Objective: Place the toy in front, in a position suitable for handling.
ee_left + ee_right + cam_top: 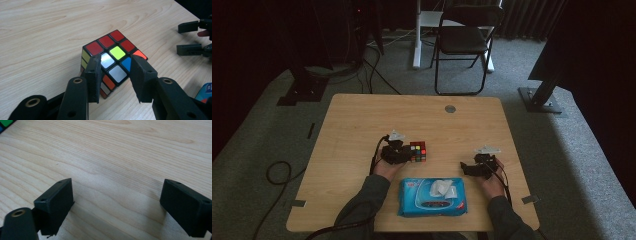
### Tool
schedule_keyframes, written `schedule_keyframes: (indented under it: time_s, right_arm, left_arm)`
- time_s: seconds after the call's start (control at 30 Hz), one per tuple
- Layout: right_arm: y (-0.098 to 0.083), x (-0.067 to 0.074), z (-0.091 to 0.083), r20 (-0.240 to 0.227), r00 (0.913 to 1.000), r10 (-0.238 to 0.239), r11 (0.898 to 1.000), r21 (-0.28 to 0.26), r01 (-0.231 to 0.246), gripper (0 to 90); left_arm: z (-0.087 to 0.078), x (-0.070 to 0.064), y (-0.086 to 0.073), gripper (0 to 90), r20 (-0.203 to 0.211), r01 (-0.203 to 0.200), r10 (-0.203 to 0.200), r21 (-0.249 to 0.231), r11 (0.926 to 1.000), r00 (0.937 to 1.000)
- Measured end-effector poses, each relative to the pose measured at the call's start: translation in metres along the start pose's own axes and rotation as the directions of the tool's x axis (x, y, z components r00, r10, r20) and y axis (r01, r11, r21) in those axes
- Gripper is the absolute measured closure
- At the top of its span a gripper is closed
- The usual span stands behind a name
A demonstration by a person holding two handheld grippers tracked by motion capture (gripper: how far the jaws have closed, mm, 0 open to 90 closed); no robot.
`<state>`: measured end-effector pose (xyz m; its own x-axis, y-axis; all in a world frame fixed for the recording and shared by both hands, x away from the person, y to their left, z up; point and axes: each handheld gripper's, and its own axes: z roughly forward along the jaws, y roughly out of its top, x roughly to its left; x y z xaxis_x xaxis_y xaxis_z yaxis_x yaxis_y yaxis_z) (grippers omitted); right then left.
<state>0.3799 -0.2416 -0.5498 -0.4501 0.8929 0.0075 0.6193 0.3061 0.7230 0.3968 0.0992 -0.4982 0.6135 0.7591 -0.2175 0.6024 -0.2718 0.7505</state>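
A scrambled Rubik's cube lies on the wooden table just left of centre. In the left gripper view the cube shows a top face of red, white, yellow, blue and orange stickers. My left gripper is at its left side. Its jaws hover over the near corner with a gap between them, and no pad presses on the cube. My right gripper rests at the right, open wide over bare wood. It also appears far off in the left gripper view.
A blue pack of wet wipes with a white tissue sticking out lies at the table's near edge between my forearms. A grey cable hole marks the far side. A black folding chair stands beyond the table.
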Motion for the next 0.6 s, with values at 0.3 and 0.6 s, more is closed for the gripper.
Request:
schedule_keyframes:
  time_s: [0.3,0.6]
  right_arm:
    - [0.007,0.006,0.007,-0.016,0.9998,-0.014,1.0,-0.002,0.014,13.8]
    - [0.011,0.006,0.011,-0.028,0.9993,-0.025,1.0,-0.001,0.025,13.9]
  left_arm:
    - [0.008,0.001,0.0,61.6,0.033,-0.005,0.005,0.009,0.9999,0.9994]
    - [-0.018,0.0,0.001,55.6,0.019,-0.053,0.054,-0.063,0.9966,0.9984]
